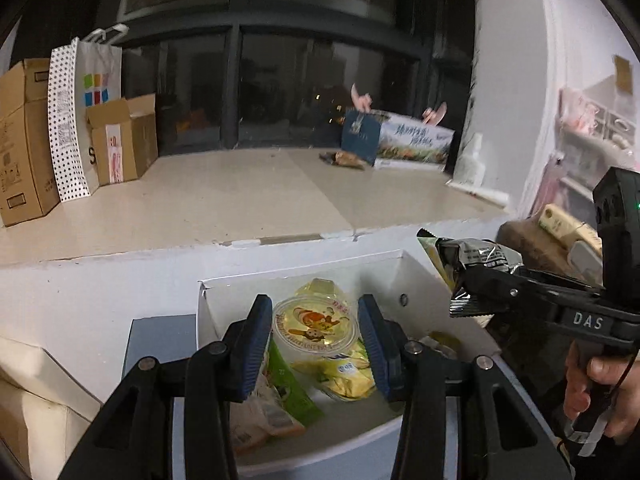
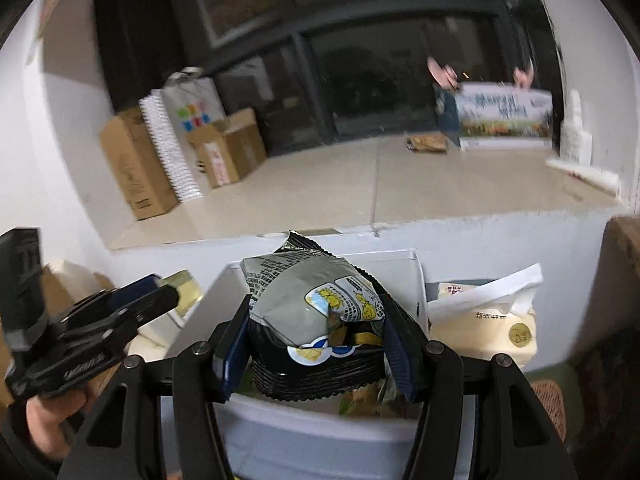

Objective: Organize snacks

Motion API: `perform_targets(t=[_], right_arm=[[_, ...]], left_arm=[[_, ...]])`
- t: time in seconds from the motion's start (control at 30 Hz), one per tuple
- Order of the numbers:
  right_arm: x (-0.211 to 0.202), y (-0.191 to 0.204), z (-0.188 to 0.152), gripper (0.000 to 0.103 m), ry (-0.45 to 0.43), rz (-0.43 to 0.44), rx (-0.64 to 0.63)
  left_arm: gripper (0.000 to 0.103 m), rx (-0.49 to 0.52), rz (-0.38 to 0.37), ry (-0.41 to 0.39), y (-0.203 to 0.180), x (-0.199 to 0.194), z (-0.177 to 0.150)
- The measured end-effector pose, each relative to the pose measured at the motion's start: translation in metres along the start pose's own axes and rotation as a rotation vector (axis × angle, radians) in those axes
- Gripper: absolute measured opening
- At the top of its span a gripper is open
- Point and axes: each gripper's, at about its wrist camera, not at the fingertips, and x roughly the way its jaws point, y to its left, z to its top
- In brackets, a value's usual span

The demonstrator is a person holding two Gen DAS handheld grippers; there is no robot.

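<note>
Yellow jelly cup (image 1: 315,328), grey-black snack bag (image 2: 316,320), white box (image 1: 224,300).

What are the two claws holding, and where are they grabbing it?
The left claw squeezes a round clear jelly cup by its sides. The right claw grips a grey-and-black crinkly snack bag across its lower half.

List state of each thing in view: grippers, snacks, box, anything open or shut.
left gripper: shut on the jelly cup
jelly cup: upright, lid sealed, held above the white box
right gripper: shut on the grey snack bag
grey snack bag: sealed, puffed, held above the box
white box: open, snack packets lying inside
cardboard carton: top flaps open
</note>
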Motion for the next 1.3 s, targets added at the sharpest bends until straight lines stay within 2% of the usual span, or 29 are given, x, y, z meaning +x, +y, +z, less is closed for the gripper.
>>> perform_targets(t=[0.07, 0.1, 0.13, 0.17, 0.23, 0.37, 0.47, 0.53, 0.63, 0.67, 0.77, 0.93, 1.1, 1.3], right_arm=[[0.013, -0.009, 0.004, 0.070, 0.006, -0.016, 0.035], [0.019, -0.014, 0.003, 0.086, 0.015, -0.031, 0.056], [0.021, -0.016, 0.002, 0.097, 0.022, -0.031, 0.066], [0.023, -0.018, 0.000, 0.103, 0.036, -0.030, 0.075], [0.026, -0.019, -0.008, 0.103, 0.074, -0.070, 0.069], [0.019, -0.016, -0.013, 0.103, 0.051, -0.070, 0.041], [0.004, -0.011, -0.013, 0.103, 0.023, -0.030, 0.035], [-0.013, -0.002, -0.015, 0.103, -0.013, -0.010, 0.015], [-0.054, 0.015, -0.027, 0.103, -0.127, 0.033, -0.015], [-0.071, 0.021, -0.035, 0.103, -0.169, 0.058, -0.028], [-0.105, 0.037, -0.057, 0.103, -0.202, 0.106, -0.097], [-0.153, 0.042, -0.096, 0.103, -0.215, 0.124, -0.165], [-0.200, 0.032, -0.147, 0.103, -0.237, 0.127, -0.126], [-0.235, 0.020, -0.198, 0.103, -0.264, 0.090, -0.045]], left_arm=[[0.072, -0.024, 0.032, 0.056, 0.003, 0.016, 0.002], [0.101, -0.044, 0.035, 0.075, 0.006, 0.020, 0.000], [0.103, -0.056, 0.033, 0.071, 0.008, 0.020, -0.002], [0.103, -0.059, 0.033, 0.063, 0.009, 0.019, -0.005], [0.103, -0.053, 0.029, 0.057, 0.010, 0.016, -0.012], [0.103, -0.076, 0.004, 0.068, 0.012, 0.010, -0.021], [0.103, -0.086, -0.013, 0.055, 0.013, -0.002, -0.026], [0.103, -0.086, -0.017, 0.047, 0.011, -0.017, -0.030], [0.103, -0.074, -0.048, 0.019, 0.004, -0.043, -0.033], [0.103, -0.065, -0.063, 0.005, 0.001, -0.054, -0.036], [0.103, -0.020, -0.115, -0.043, -0.013, -0.094, -0.048], [0.103, 0.068, -0.179, -0.088, -0.044, -0.154, -0.077], [0.103, 0.094, -0.236, -0.085, -0.065, -0.192, -0.124], [0.103, 0.030, -0.242, -0.079, -0.067, -0.211, -0.178]])
